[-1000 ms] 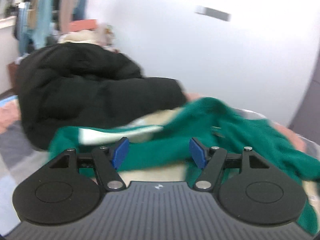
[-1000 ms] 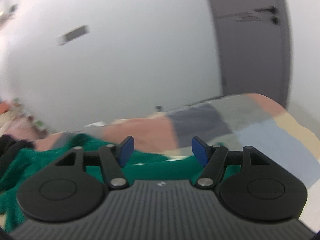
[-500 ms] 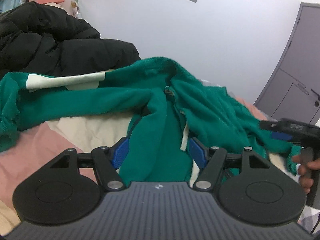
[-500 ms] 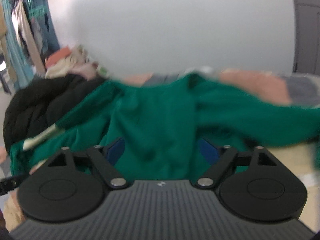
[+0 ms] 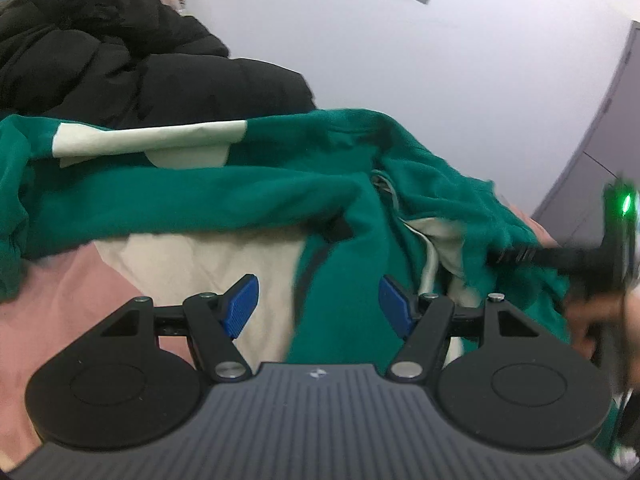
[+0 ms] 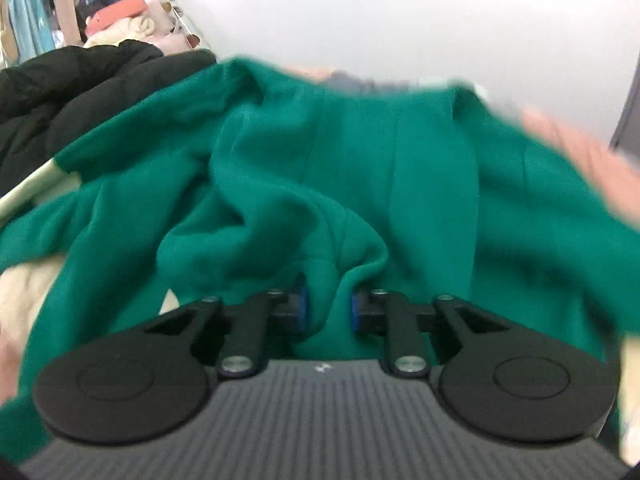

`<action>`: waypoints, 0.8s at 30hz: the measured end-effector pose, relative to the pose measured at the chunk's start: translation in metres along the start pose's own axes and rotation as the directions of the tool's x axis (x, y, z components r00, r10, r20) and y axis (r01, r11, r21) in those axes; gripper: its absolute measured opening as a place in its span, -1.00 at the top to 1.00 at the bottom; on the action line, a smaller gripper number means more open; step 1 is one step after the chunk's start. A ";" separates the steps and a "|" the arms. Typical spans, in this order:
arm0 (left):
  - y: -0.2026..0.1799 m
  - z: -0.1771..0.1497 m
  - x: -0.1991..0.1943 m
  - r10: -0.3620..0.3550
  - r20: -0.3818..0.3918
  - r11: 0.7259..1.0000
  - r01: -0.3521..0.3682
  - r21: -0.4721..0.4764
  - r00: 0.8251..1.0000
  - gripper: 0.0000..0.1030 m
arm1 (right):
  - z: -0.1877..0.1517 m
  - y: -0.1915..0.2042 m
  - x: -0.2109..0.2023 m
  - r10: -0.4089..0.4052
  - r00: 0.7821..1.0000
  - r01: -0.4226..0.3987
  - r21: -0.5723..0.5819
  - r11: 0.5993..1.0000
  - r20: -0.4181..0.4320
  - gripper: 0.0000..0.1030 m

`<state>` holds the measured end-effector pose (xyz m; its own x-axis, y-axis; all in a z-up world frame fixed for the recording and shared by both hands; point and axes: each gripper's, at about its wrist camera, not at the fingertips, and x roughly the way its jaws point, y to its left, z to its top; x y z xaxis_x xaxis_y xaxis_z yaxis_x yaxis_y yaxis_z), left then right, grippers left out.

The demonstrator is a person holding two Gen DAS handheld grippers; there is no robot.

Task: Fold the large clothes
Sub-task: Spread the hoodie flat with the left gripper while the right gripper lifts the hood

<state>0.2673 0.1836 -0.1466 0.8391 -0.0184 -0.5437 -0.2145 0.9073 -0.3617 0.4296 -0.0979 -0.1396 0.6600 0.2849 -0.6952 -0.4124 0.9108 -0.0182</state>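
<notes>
I find the green hoodie (image 5: 248, 196) spread crumpled across a bed whose patchwork cover (image 5: 60, 304) shows pink and cream panels. One sleeve runs leftward, bearing a cream stripe (image 5: 152, 138) along its upper edge. A pale drawcord (image 5: 430, 256) hangs from the neck area.

My left gripper (image 5: 318, 306) is released, its blue pads standing well apart. A fold of the hoodie's front lies in the gap between them, nearer the right pad; neither pad presses on it. The cream panel of the cover lies under the left pad.

My right gripper (image 6: 328, 312) has just been closing, and it is now clenched on a ridge of the green hoodie (image 6: 328, 168). The cloth bunches up between the two blue pads and rises in a hump directly ahead of them. The rest of the garment fans out beyond and to both sides of this gripper. From the left wrist view the right gripper (image 5: 504, 257) reaches in from the right edge, its tips buried in the hoodie's far side, with a green light (image 5: 626, 202) glowing on its body and a hand (image 5: 592, 316) below it, blurred.

A black puffer jacket (image 5: 120, 60) lies heaped behind the hoodie, touching its upper edge. Further clothes (image 6: 120, 24) are piled beyond it against a white wall (image 5: 440, 80). A grey door (image 5: 600, 152) stands at the right. The right wrist view is blurred at its margins.
</notes>
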 end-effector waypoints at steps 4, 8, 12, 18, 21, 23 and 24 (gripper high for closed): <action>0.013 0.010 0.017 0.005 0.012 1.000 -0.004 -0.027 1.000 -0.39 | 0.088 -0.008 0.009 -0.062 0.992 0.067 -0.040 0.997 0.112 0.64; 0.029 0.018 0.036 -0.018 0.007 0.998 0.019 -0.068 1.000 -0.39 | 0.183 -0.007 0.033 -0.144 0.963 0.166 -0.080 0.983 0.226 0.64; 0.043 0.025 0.056 -0.064 0.023 0.995 0.066 -0.077 0.998 -0.39 | 0.261 -0.004 0.068 -0.236 0.917 0.273 -0.075 0.959 0.320 0.64; 0.058 0.026 0.093 -0.098 0.033 0.992 0.101 -0.078 0.995 -0.39 | 0.318 -0.009 0.137 -0.308 0.856 0.345 -0.016 0.938 0.416 0.64; 0.058 0.028 0.106 -0.103 0.041 0.992 0.106 -0.068 0.994 -0.39 | 0.312 -0.018 0.181 -0.314 0.867 0.349 -0.021 0.937 0.386 0.63; 0.060 0.026 0.108 -0.122 0.067 0.990 0.126 -0.062 0.990 -0.39 | 0.302 -0.021 0.200 -0.306 0.877 0.338 -0.023 0.941 0.371 0.60; 0.060 0.025 0.109 -0.126 0.070 0.990 0.130 -0.058 0.990 -0.39 | 0.295 -0.021 0.208 -0.299 0.882 0.330 -0.026 0.944 0.364 0.59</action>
<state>0.3587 0.2465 -0.2087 0.8925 -0.1032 -0.4391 -0.1317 0.8714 -0.4725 0.7611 0.0300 -0.0717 0.9339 0.0878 -0.3465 -0.1873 0.9458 -0.2653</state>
